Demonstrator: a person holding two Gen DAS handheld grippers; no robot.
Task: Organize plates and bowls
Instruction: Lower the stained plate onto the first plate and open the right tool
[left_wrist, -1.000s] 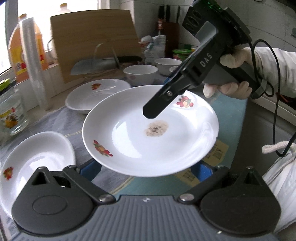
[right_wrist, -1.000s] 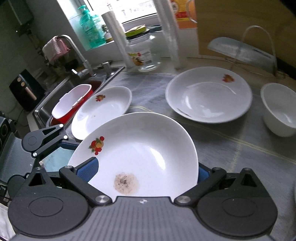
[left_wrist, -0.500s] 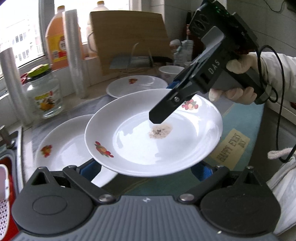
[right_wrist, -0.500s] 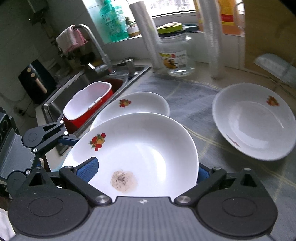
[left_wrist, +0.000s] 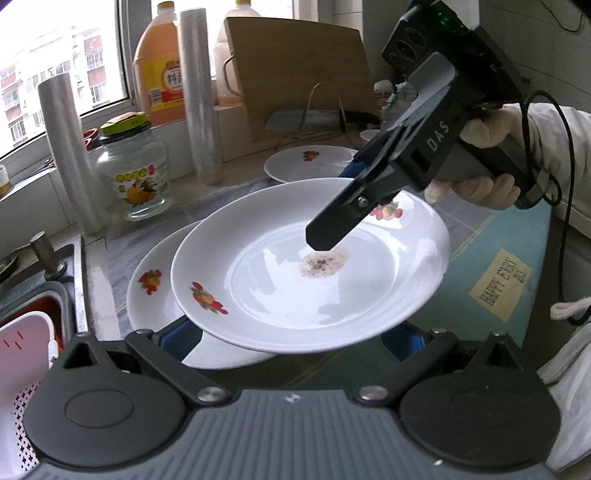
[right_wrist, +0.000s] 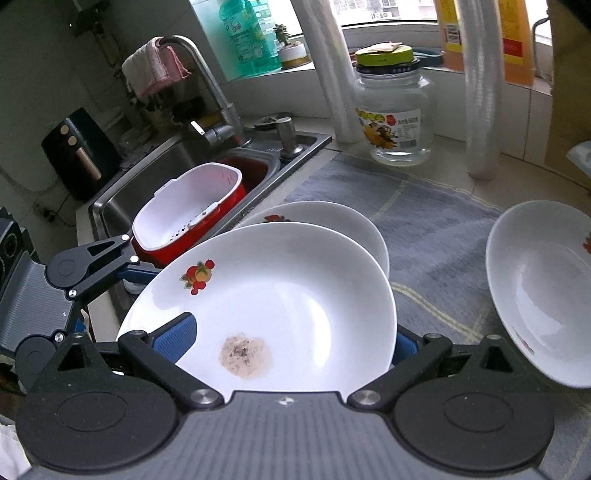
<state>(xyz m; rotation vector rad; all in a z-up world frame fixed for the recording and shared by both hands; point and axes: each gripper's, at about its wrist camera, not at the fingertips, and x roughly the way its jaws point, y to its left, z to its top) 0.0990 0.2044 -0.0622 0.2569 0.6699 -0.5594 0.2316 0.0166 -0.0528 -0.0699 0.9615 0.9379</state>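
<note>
A white fruit-print plate (left_wrist: 295, 295) (right_wrist: 295, 295) with a brown residue spot (left_wrist: 323, 264) hangs above the counter. My right gripper (left_wrist: 332, 225) (right_wrist: 290, 341) is shut on its rim, one finger on top and the other underneath. My left gripper (left_wrist: 288, 336) (right_wrist: 136, 266) stands open at the opposite rim, and both of its blue pads (left_wrist: 177, 338) show below the plate. Directly under the held plate lies a second matching plate (left_wrist: 155, 295) (right_wrist: 332, 218) beside the sink. A third plate (left_wrist: 295, 166) (right_wrist: 546, 295) rests farther along the grey mat (right_wrist: 424, 206).
A steel sink (right_wrist: 155, 162) with a red and white strainer basket (right_wrist: 192, 221) and a faucet (right_wrist: 218, 96) lies to the left. A glass jar (left_wrist: 133, 173), two tall cup stacks (left_wrist: 197, 92) and a cutting board (left_wrist: 295, 74) line the back. A gloved hand (left_wrist: 480, 184) holds the right gripper.
Both grippers have carried the plate left, toward the sink. It now hovers over the plate beside the sink, and the third plate has dropped back to the right.
</note>
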